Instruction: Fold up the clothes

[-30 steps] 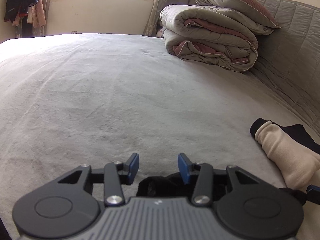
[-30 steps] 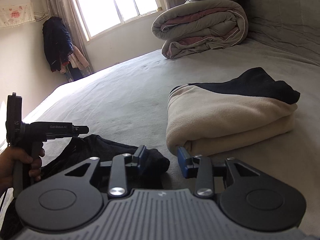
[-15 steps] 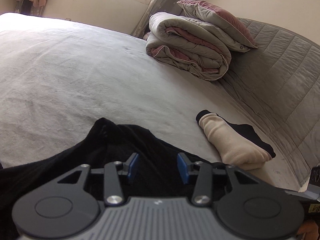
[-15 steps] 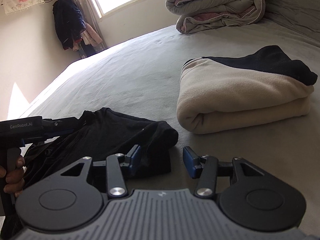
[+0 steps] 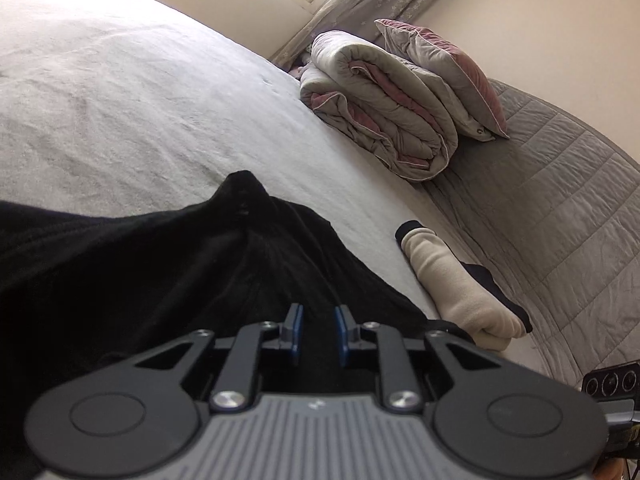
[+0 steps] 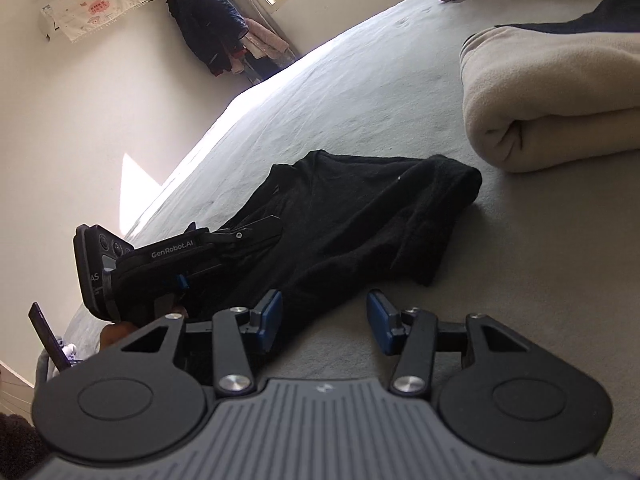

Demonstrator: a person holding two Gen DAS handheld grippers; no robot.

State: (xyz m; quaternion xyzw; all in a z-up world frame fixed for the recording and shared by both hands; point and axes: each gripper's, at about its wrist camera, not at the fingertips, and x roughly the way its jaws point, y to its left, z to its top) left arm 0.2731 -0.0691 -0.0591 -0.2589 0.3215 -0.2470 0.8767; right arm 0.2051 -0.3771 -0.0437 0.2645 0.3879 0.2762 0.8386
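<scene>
A crumpled black garment (image 5: 160, 272) (image 6: 360, 220) lies on the grey bed (image 5: 120, 100). My left gripper (image 5: 318, 332) is low over its near end. Its jaws are closing, and the cloth is bunched between the blue pads, with folds running into them. In the right wrist view the left gripper (image 6: 276, 226) reaches onto the garment from the left, held by a hand (image 6: 116, 330). My right gripper (image 6: 324, 320) stands open just above the bed at the garment's near edge. Its left finger is over the cloth and nothing is between the pads.
A folded cream and black garment (image 5: 452, 284) (image 6: 552, 92) lies to the right of the black one. A rolled quilt (image 5: 380, 120) and a pillow (image 5: 444, 68) sit at the far end by the quilted headboard (image 5: 552, 200). Clothes (image 6: 216, 24) hang in the corner.
My left gripper moved forward and down onto the black garment, rolled, and its jaws narrowed on the cloth. My right gripper tipped downward towards the garment's edge and stayed open.
</scene>
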